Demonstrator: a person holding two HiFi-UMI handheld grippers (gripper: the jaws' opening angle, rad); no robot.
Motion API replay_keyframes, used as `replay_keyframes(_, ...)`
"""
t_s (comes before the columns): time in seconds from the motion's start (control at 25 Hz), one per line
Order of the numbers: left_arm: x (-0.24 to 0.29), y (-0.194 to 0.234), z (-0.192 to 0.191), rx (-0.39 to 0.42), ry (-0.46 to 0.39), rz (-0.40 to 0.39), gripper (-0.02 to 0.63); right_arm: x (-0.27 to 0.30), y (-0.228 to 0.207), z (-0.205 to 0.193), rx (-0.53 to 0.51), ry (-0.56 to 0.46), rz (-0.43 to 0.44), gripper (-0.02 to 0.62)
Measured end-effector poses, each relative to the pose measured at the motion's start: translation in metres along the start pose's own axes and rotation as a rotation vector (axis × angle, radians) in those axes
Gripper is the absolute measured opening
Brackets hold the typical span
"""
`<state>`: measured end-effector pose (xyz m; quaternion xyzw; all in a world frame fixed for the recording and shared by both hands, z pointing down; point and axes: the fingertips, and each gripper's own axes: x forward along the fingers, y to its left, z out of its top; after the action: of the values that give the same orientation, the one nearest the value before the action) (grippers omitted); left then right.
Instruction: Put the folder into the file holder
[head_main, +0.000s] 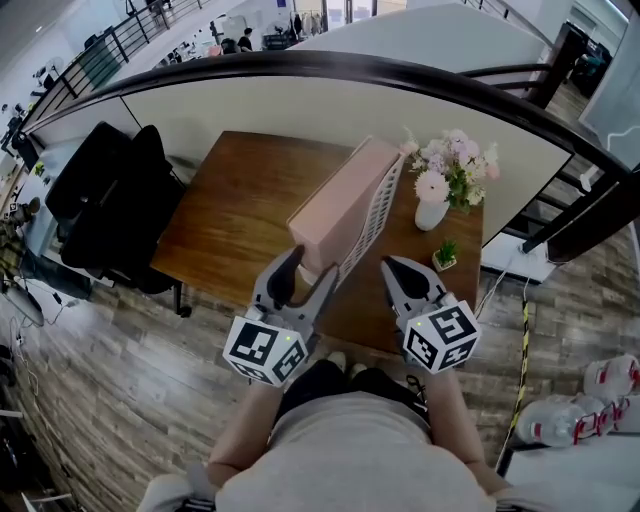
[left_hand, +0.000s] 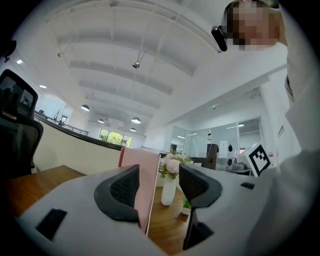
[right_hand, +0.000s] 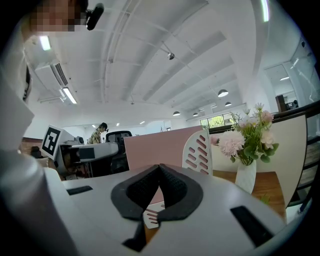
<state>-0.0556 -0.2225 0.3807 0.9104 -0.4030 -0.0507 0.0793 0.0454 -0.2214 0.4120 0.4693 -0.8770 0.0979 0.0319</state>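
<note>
A pink folder (head_main: 335, 205) stands on edge on the wooden table (head_main: 230, 220), along the slotted side wall of the white file holder (head_main: 378, 215). My left gripper (head_main: 312, 262) is at the folder's near end. In the left gripper view the folder (left_hand: 142, 185) sits between the jaws, against the left pad (left_hand: 125, 187), with a clear gap to the right pad, so the gripper (left_hand: 157, 187) is open. My right gripper (head_main: 392, 265) hovers just right of the holder. Its jaws (right_hand: 159, 170) are shut with nothing in them, pointing at the folder (right_hand: 160, 145) and holder (right_hand: 197, 150).
A white vase of pink flowers (head_main: 432, 213) and a small potted plant (head_main: 445, 255) stand on the table right of the holder. A black office chair (head_main: 110, 200) is at the table's left. A curved partition wall runs behind, and water bottles (head_main: 600, 400) lie on the floor at right.
</note>
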Motion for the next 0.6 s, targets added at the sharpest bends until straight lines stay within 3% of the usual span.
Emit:
replay_keyframes(0.4,-0.001,-0.006,0.001,0.013,-0.01,-0.021,0.096,-0.005,-0.001,-0.012,0.014,0.032,-0.009,-0.002)
replay_keyframes(0.6,0.005,-0.016,-0.005,0.014,0.013,-0.073,0.03,-0.003,0.002,-0.018,0.022,0.048,-0.001,-0.002)
